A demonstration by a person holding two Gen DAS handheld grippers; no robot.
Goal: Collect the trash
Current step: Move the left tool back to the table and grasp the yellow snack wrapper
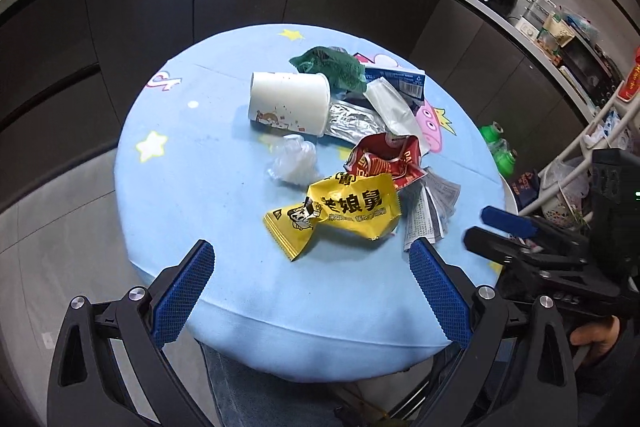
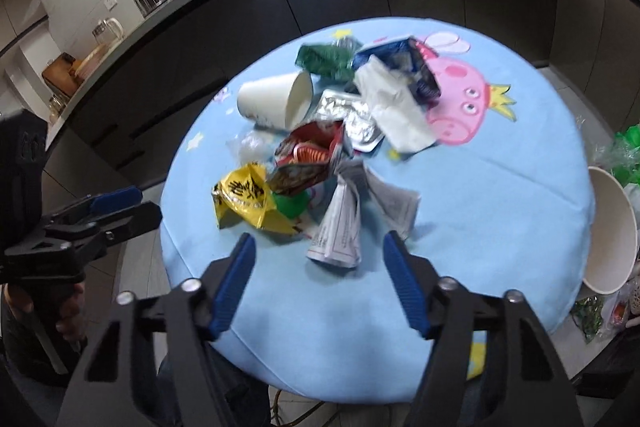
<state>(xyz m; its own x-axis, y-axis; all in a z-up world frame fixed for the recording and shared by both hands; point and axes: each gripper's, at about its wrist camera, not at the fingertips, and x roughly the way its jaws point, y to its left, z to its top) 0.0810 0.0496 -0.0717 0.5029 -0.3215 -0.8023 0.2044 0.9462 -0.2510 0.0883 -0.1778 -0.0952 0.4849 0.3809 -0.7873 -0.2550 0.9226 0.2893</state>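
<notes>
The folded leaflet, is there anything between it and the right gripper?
No. In the right wrist view, only bare blue tablecloth lies between the open right gripper and the folded leaflet, just ahead of its fingertips.

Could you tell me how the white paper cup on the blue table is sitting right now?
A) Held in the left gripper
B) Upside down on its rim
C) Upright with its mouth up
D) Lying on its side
D: the white paper cup lies on its side on the blue table, its open mouth showing sideways in the right wrist view, and neither open gripper touches it.
</notes>
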